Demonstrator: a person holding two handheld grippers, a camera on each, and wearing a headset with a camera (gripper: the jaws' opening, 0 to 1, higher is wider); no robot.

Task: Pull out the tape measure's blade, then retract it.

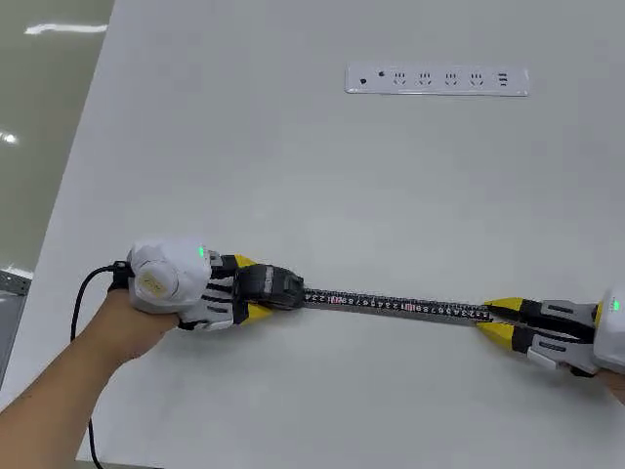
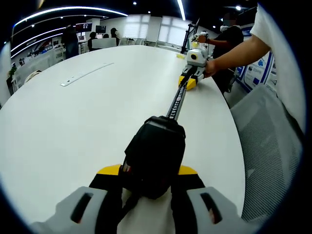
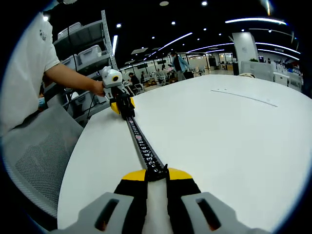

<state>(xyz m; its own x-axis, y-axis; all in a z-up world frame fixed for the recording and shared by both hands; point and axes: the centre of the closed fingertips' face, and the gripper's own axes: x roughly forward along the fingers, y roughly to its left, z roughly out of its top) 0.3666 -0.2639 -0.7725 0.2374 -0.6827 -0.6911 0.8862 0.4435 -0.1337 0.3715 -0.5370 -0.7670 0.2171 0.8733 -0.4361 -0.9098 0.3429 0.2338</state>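
A white bench [image 1: 293, 166] seen from above, with a tape measure [image 1: 271, 285] stretched along its near edge. At near left, the left tongs [image 1: 256, 285] are clenched on the tape measure's black case. The blade [image 1: 400, 306] runs out of the case to the right, low along the surface, its printed numbers facing up. At near right, the right tongs [image 1: 498, 318] are pinched shut on the blade's tip. The two tongs are well apart, so the pull-out looks largely done and the retraction is yet to come.

The likely trouble lies in that return. If the right tongs let go of the tip all at once, the spring would probably whip the blade back — it could lash sideways or jolt the case in the left tongs' hold. The hold on the tip is thin, so it might also slip free unasked. Feeding the tip back faster than the spring takes up slack could buckle the blade.

The bench top is plain, smooth, matt white with a rounded edge. A white power strip [image 1: 437, 79] is set into it at the far side. Around it — a large open room with a dark ceiling, strip lights, metal shelving [image 3: 83, 44] holding bins, a grey mesh chair [image 3: 44, 146], and people [image 3: 179, 63] standing far off.
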